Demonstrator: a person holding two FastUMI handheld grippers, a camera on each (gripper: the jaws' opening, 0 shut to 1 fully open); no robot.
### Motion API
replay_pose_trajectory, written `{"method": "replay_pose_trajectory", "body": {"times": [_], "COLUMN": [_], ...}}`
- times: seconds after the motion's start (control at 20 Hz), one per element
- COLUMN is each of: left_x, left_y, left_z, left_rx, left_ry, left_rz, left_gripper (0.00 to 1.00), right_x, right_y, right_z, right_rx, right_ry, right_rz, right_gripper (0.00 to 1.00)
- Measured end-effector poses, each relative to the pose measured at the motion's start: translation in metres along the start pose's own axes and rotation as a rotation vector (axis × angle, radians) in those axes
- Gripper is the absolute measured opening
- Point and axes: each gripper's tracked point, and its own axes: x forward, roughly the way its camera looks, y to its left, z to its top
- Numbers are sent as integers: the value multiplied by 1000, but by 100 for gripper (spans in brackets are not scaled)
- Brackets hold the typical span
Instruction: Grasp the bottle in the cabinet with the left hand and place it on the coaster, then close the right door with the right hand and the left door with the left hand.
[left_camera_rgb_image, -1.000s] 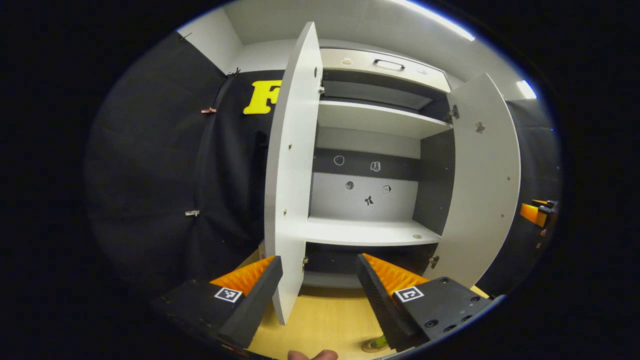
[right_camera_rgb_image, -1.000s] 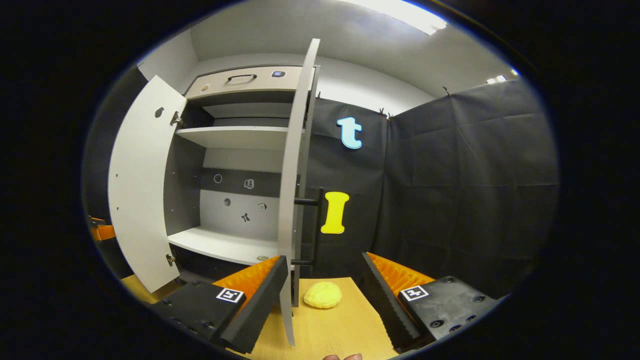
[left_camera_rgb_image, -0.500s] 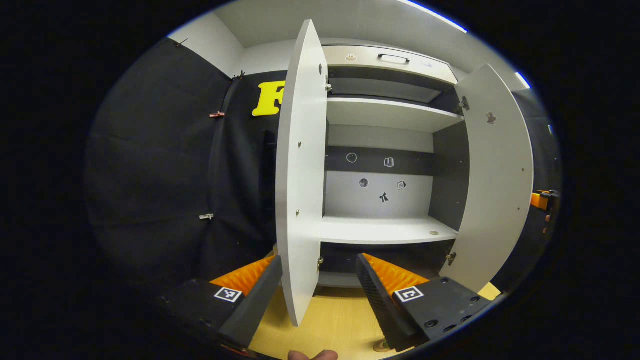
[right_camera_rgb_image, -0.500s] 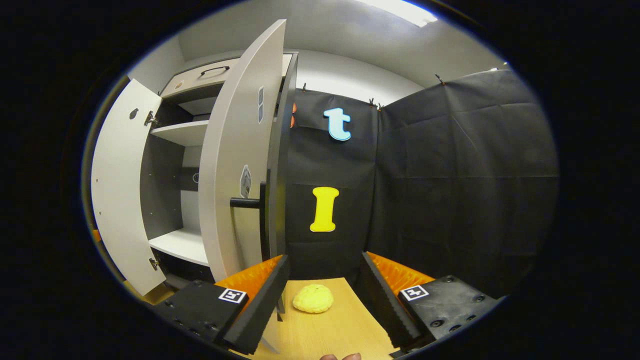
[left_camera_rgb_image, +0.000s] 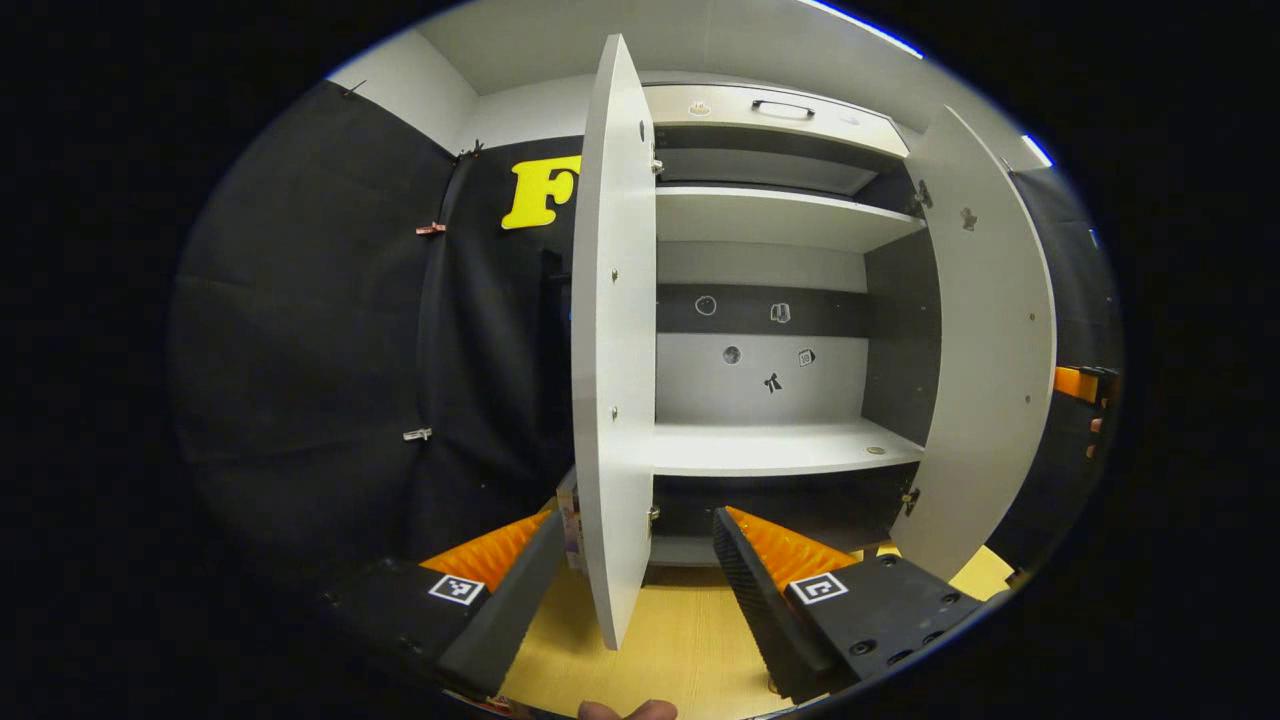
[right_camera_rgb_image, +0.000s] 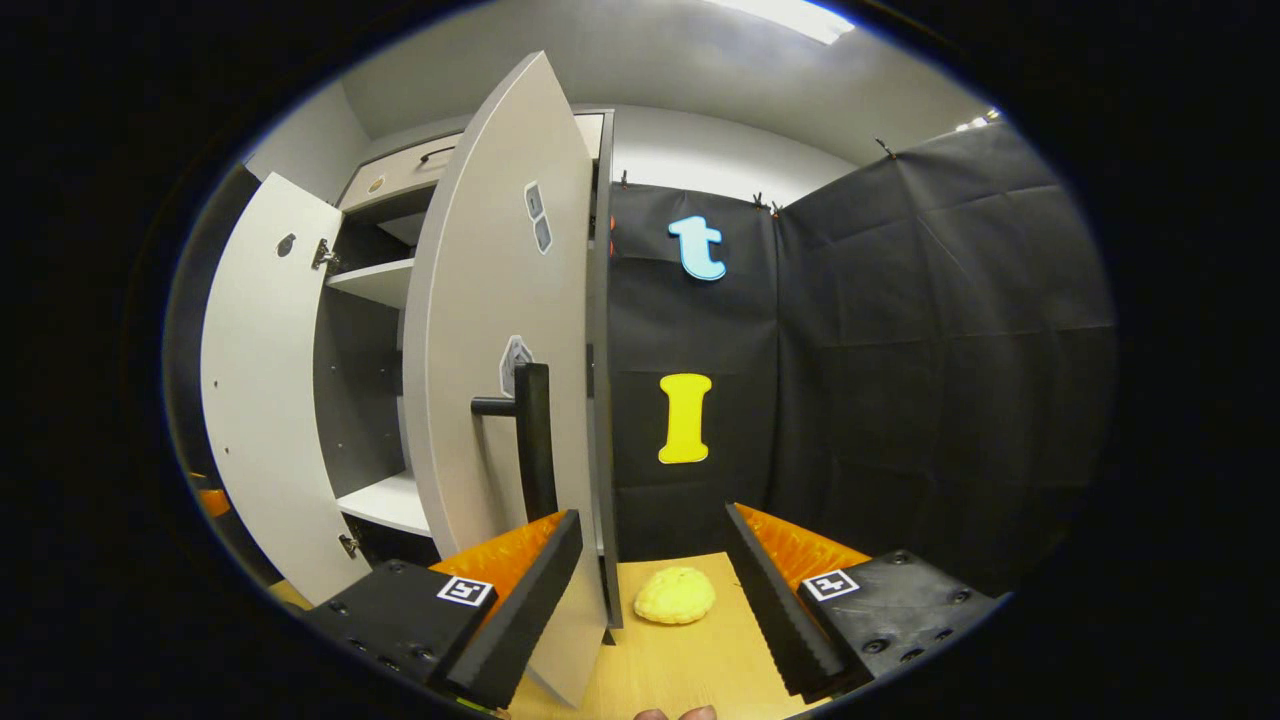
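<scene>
The right door (right_camera_rgb_image: 490, 380) is seen part-swung beside the spread right claw (right_camera_rgb_image: 650, 580); the left claw (left_camera_rgb_image: 635, 570) is spread astride the left door (left_camera_rgb_image: 615, 340).

Each claw (left_camera_rgb_image: 625, 590) (right_camera_rgb_image: 650, 590) has black screw-studded bodies with square coded tags; ridged fingers (left_camera_rgb_image: 750, 590)

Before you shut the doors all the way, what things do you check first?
1. Shelves inside the cabinet bare of the bottle: ok.
2. Bottle on the coaster: cannot tell.
3. Right door swung partly closed: ok, not shut yet.
4. Left door wide open, waiting: ok.
5. Right gripper open: ok.
6. Left gripper open, straddling the left door's edge: ok.
</scene>
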Motion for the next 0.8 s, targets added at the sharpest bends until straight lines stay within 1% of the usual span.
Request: {"method": "replay_pose_trajectory", "body": {"times": [0.25,0.4,0.5,0.6,0.8], "left_x": [-3,-5,-7,-9,-12], "left_y": [5,7,8,11,19], "left_z": [-3,-2,-1,-1,0], "left_rx": [2,4,8,7,9], "left_ry": [5,5,2,-1,-5], "left_rz": [1,1,7,12,28], "left_gripper": [95,95,95,95,95], "right_x": [1,5,13,22,35], "right_y": [27,53,71,83,115], "right_z": [-2,-5,-8,-9,-18], "right_rx": [15,24,21,13,42], "right_ry": [10,20,37,40,75], "right_rz": [55,107,139,148,221], "right_gripper": [96,96,96,96,96]}}
